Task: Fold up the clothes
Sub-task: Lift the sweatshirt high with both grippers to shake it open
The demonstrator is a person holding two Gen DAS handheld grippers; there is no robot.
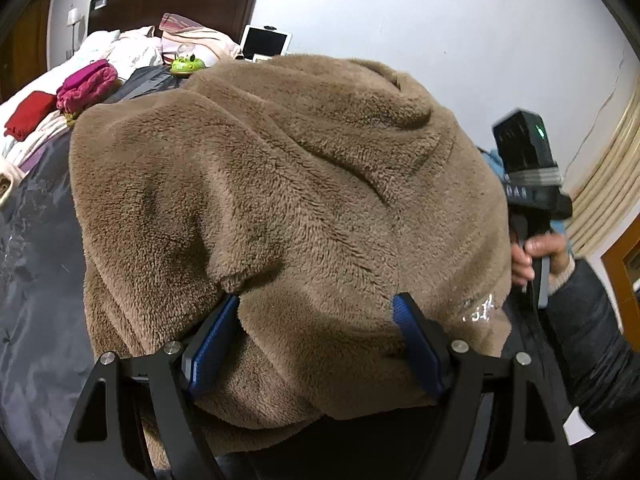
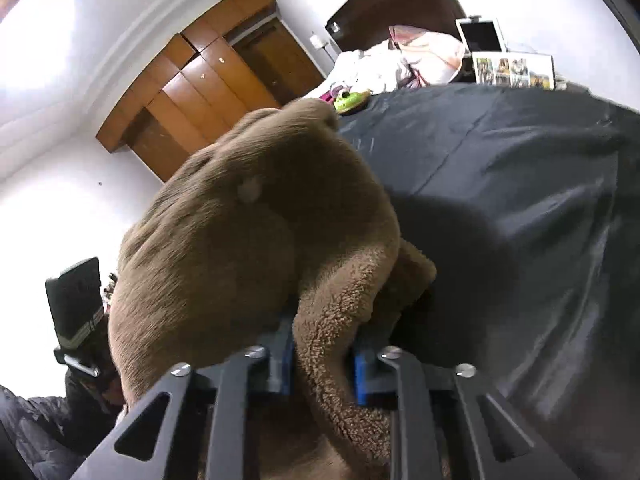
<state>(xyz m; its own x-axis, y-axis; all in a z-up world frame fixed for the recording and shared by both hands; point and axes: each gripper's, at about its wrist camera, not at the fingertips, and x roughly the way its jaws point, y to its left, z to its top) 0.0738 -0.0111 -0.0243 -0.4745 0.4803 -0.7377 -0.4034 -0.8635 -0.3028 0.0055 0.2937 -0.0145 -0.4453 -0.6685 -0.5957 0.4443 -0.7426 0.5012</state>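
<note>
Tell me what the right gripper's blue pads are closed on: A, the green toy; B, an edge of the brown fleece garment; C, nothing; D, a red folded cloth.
B: in the right wrist view the right gripper pinches a fold of the brown fleece garment between its blue pads.

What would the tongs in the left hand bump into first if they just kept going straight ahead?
The brown fleece garment. It already bulges between the left tongs and fills almost everything ahead of them, so they would push deeper into that soft bulk. The dark bedcover seems to lie behind it, though depth is unclear.
</note>
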